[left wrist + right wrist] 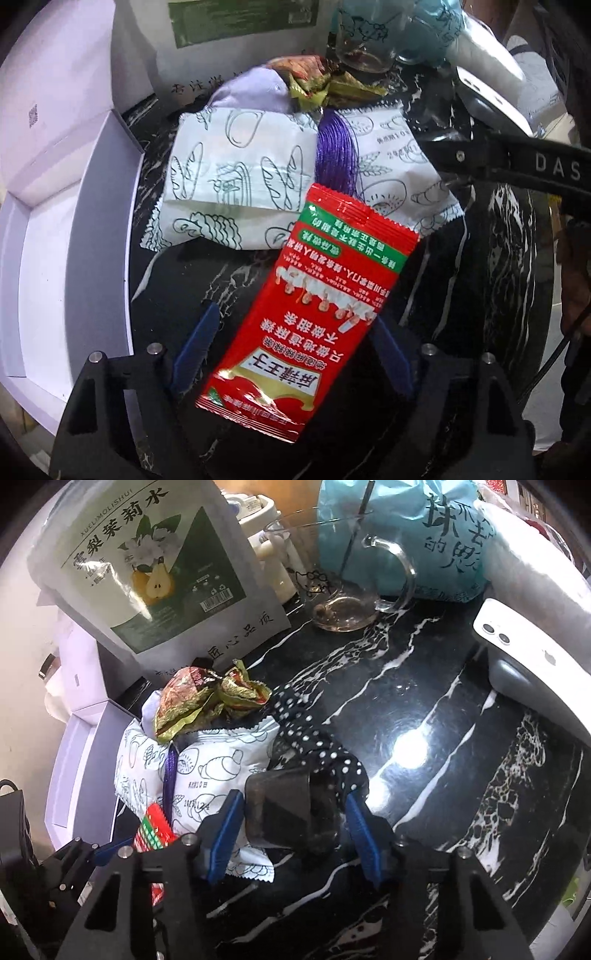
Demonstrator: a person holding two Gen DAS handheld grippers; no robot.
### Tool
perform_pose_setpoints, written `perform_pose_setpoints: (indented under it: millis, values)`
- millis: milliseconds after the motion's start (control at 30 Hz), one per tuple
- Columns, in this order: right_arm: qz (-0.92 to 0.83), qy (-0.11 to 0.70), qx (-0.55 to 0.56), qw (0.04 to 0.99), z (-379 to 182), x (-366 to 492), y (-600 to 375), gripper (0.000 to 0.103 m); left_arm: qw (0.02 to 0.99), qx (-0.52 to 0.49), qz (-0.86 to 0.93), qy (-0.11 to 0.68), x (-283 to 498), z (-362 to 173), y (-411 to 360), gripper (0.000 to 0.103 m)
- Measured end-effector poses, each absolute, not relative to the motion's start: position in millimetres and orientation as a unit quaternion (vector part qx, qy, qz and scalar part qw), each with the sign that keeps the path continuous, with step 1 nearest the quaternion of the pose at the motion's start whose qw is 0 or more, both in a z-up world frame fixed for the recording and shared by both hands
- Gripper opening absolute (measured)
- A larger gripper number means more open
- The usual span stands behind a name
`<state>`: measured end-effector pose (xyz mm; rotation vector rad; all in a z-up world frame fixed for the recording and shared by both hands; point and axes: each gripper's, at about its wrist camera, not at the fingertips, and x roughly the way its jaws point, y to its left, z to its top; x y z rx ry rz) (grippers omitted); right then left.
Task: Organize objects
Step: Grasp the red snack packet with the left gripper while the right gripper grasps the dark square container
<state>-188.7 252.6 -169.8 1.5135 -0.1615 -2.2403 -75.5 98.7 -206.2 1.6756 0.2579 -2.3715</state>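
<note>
My left gripper point(291, 350) holds a red snack packet point(314, 302) between its blue fingers, above the black marble table point(461, 295). The packet's tip also shows in the right wrist view point(155, 827). Beyond it lie white bread-print packets point(236, 173), a purple tassel point(336, 155) and crumpled gold-green wrappers point(314, 81). My right gripper point(295, 823) is shut on a dark translucent plastic box point(288, 812), beside a black polka-dot cloth point(314, 738) and the bread-print packets point(210, 768).
An open white box point(74, 229) stands at the left. A pear-tea pouch point(147, 572), a glass mug point(351, 590), a blue bag point(406, 535) and a white phone point(535, 672) ring the table.
</note>
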Motion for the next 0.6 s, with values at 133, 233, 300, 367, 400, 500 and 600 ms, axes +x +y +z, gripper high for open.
perform_pose_setpoints:
  millis: [133, 233, 300, 367, 400, 500, 600]
  values:
    - [-0.806, -0.059, 0.546, 0.219, -167.8, -187.5, 254.6, 0.053, 0.107, 0.569, -0.811, 0.085, -76.0, -206.1, 102.2, 0.071]
    - [-0.810, -0.057, 0.544, 0.212, -164.7, -183.1, 261.2, 0.053, 0.100, 0.562, -0.816, 0.088, -72.8, -205.1, 105.0, 0.066]
    - [-0.809, -0.056, 0.547, 0.207, -163.4, -178.5, 265.5, 0.053, 0.091, 0.557, -0.819, 0.101, -73.9, -204.0, 103.9, 0.065]
    - [-0.807, -0.057, 0.551, 0.205, -164.9, -173.4, 270.9, 0.053, 0.087, 0.553, -0.822, 0.110, -71.2, -202.5, 105.4, 0.064]
    - [-0.806, -0.057, 0.553, 0.203, -164.6, -169.6, 273.4, 0.053, 0.085, 0.553, -0.822, 0.111, -69.8, -198.3, 102.3, 0.064]
    - [-0.804, -0.056, 0.556, 0.201, -164.0, -156.7, 280.4, 0.053, 0.086, 0.551, -0.822, 0.115, -63.3, -195.4, 102.9, 0.063]
    - [-0.804, -0.056, 0.557, 0.203, -161.9, -147.1, 283.5, 0.053, 0.091, 0.547, -0.824, 0.116, -51.2, -190.5, 103.5, 0.062]
